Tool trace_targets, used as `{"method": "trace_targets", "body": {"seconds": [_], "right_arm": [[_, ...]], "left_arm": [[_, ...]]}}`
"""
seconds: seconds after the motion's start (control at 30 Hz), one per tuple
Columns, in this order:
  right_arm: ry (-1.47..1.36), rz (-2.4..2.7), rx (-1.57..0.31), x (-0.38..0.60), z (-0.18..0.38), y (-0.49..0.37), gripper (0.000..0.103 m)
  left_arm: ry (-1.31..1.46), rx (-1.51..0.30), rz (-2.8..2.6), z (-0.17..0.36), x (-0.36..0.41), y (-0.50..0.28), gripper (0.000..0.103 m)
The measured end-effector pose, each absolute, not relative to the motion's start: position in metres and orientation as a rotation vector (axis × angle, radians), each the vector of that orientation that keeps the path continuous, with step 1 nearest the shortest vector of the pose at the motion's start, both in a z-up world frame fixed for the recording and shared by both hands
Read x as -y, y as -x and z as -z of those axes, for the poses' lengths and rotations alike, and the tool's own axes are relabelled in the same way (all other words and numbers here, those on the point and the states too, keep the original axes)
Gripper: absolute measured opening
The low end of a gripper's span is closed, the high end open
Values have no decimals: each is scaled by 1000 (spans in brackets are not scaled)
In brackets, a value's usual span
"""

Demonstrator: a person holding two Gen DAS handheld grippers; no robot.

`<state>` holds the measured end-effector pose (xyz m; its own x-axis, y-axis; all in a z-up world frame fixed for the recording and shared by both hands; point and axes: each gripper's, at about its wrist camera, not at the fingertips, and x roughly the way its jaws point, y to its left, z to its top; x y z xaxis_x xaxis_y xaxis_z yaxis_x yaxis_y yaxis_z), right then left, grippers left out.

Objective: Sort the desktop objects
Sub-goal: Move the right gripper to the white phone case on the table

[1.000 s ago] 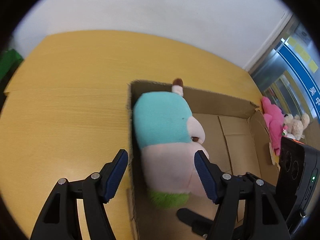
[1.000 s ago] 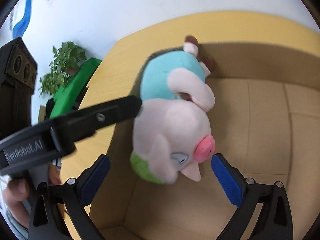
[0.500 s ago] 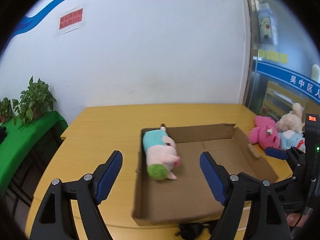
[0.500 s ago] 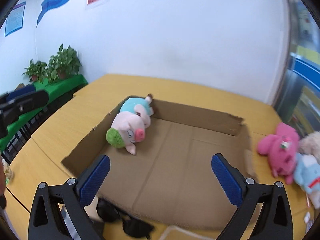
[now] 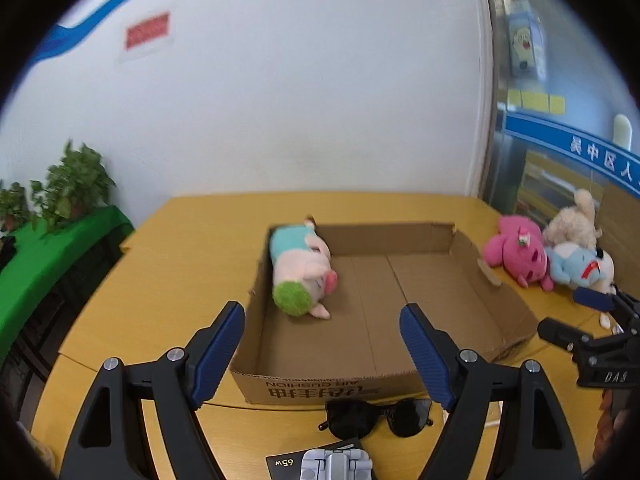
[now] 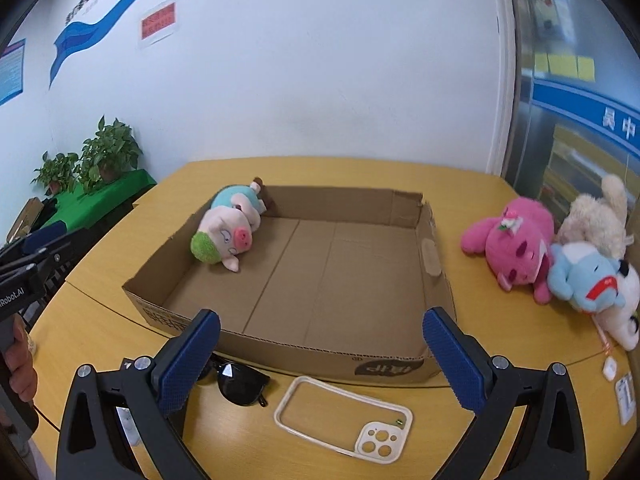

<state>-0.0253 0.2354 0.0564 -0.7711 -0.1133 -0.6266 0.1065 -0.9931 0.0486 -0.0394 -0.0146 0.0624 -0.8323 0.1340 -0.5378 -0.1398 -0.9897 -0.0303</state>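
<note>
A plush pig (image 5: pixel 304 276) (image 6: pixel 228 232) in a teal shirt with a green tuft lies in the far left corner of the shallow cardboard box (image 5: pixel 496 308) (image 6: pixel 434 264). My left gripper (image 5: pixel 322 354) hovers open over the box's near wall, nothing between its blue pads. My right gripper (image 6: pixel 320 360) is also open and empty, back from the box's front edge. Right of the box lie a pink plush (image 5: pixel 516 256) (image 6: pixel 512 246), a light blue plush (image 5: pixel 576 266) (image 6: pixel 584 276) and a cream plush (image 5: pixel 572 228) (image 6: pixel 596 212).
Black sunglasses (image 5: pixel 380 416) (image 6: pixel 236 382) and a cream phone case (image 6: pixel 344 420) lie on the yellow table (image 5: pixel 172 264) in front of the box. A black charger box (image 5: pixel 320 462) sits at the near edge. Potted plants (image 6: pixel 88 160) on a green stand are far left.
Both grippers pulled back and up from the plush pig, which stays lying in the box's corner. The views widened from a close-up of the pig to the whole table.
</note>
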Motion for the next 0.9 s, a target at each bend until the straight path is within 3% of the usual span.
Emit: {"method": "trace_targets", "body": {"seconds": [0.4,0.6,0.9], "right_arm": [[-1296,2774,104,-276,36,118,103],[-1363,2772,96,-298,55,117,103],[-1383,2754,82,-303,54,97,103]], "left_arm": [[1289,57,-2723,54,47,131,80],[1310,-106,-2719,58,38,121,80],[1377,-82,-2673,55,41,100,80]]}}
